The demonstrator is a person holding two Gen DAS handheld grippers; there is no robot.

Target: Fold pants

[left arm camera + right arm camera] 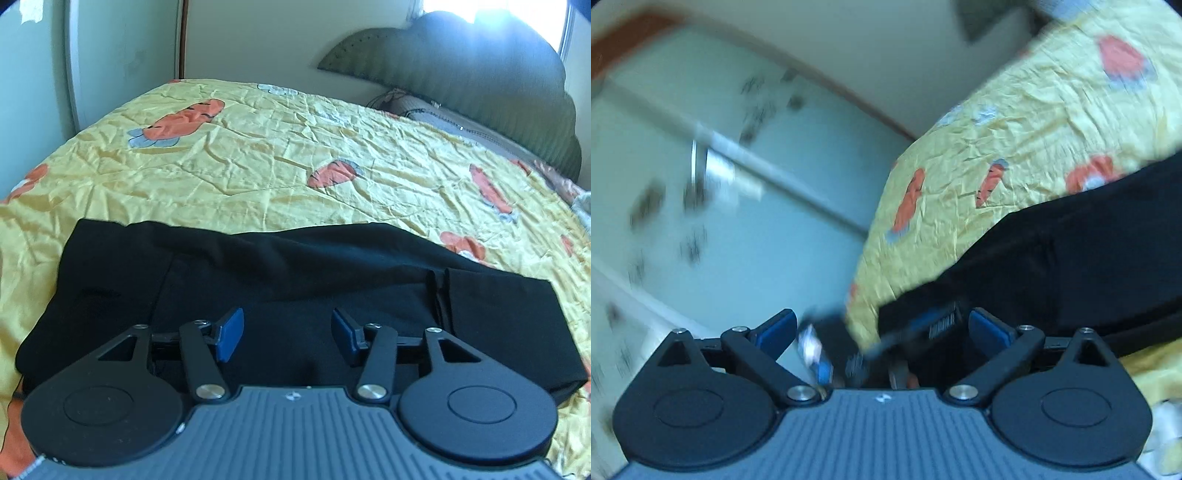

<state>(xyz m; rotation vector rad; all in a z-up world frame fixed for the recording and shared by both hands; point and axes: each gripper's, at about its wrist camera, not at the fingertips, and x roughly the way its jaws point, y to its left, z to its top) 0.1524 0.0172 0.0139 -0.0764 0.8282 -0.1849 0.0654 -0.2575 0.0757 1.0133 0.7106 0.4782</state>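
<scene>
- The left tool (287,334) hovers just above the black fabric pants (295,288), its blue pads spread wide with nothing between them.
- The right tool (882,330) is also spread wide and empty; its view is blurred and tilted, aimed past the edge of the bed, with some blurred blue-and-black objects (820,354) just ahead of it that I cannot identify.
- The pants lie on the near part of the yellow quilted bedspread with orange carrot prints (295,158), already doubled into a broad, flat rectangle with layered edges showing at the right side.
- Judged from this, the fold is well along, and this looks like a pause between folds or the end of the job. If another fold is wanted, the next move calls for pinching one short end through all layers with both tools and carrying it over the other end.
- Beyond the pants the bedspread runs to the green padded headboard (480,74) and a patterned pillow (443,114) at its foot.
- No containers are in view.
</scene>
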